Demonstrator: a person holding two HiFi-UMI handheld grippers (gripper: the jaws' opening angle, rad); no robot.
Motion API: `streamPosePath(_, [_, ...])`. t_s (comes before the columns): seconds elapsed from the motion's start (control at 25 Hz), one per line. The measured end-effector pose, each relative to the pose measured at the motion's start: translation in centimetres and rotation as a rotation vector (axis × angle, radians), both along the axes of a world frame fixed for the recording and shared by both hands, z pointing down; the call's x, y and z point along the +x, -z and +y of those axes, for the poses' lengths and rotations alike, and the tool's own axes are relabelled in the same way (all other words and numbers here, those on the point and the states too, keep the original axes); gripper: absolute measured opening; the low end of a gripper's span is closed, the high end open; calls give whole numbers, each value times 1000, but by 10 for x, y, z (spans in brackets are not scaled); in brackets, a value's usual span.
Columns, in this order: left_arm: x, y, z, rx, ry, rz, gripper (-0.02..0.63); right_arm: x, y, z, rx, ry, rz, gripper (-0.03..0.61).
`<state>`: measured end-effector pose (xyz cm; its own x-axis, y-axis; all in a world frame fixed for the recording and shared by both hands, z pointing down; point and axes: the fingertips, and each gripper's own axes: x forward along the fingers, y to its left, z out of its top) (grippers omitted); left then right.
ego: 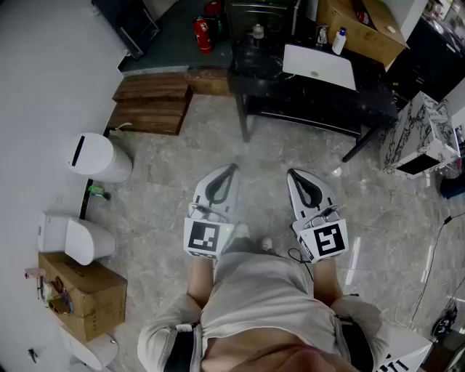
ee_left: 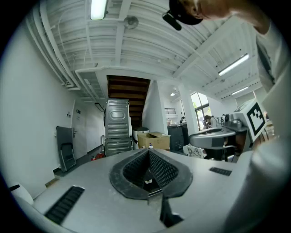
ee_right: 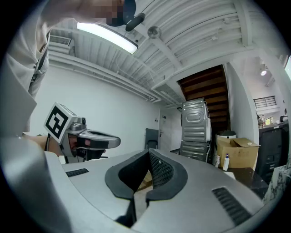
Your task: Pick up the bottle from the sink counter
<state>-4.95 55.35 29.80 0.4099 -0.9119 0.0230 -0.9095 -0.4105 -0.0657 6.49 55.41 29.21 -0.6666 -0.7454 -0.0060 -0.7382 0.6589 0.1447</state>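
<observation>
A small white bottle (ego: 338, 41) with a blue cap stands on the black sink counter (ego: 363, 102), just right of the white basin (ego: 320, 67) and far ahead of me. The right gripper view shows this bottle (ee_right: 226, 162) beside a cardboard box. My left gripper (ego: 233, 168) and right gripper (ego: 291, 174) are held side by side over the floor, level, pointing toward the counter. Both are shut with their tips meeting and nothing between them. In their own views the left gripper (ee_left: 148, 152) and right gripper (ee_right: 148, 153) show closed black pads.
A cardboard box (ego: 360, 22) sits behind the sink. A fire extinguisher (ego: 203, 34) and wooden steps (ego: 151, 102) are at the far left. A white bin (ego: 98, 156), a toilet (ego: 73, 236) and another box (ego: 83, 290) line the left wall. A marble-patterned cabinet (ego: 421, 138) stands right.
</observation>
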Motion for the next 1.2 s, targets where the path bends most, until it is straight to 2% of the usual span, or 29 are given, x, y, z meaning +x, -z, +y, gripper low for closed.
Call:
streamPosePath(0.24, [12,3,6,10,3,-3,3,11,0,3,-21,-14,-72,-3])
streamPosePath(0.6, [16,2,-3,5,8,0,3,11,-4,-6,-17,-4,-61,-3])
streamPosePath(1.2, [-4,-10,-79,-18,-15,9,3,-16,-18,-77,-52,-1,-41,-3])
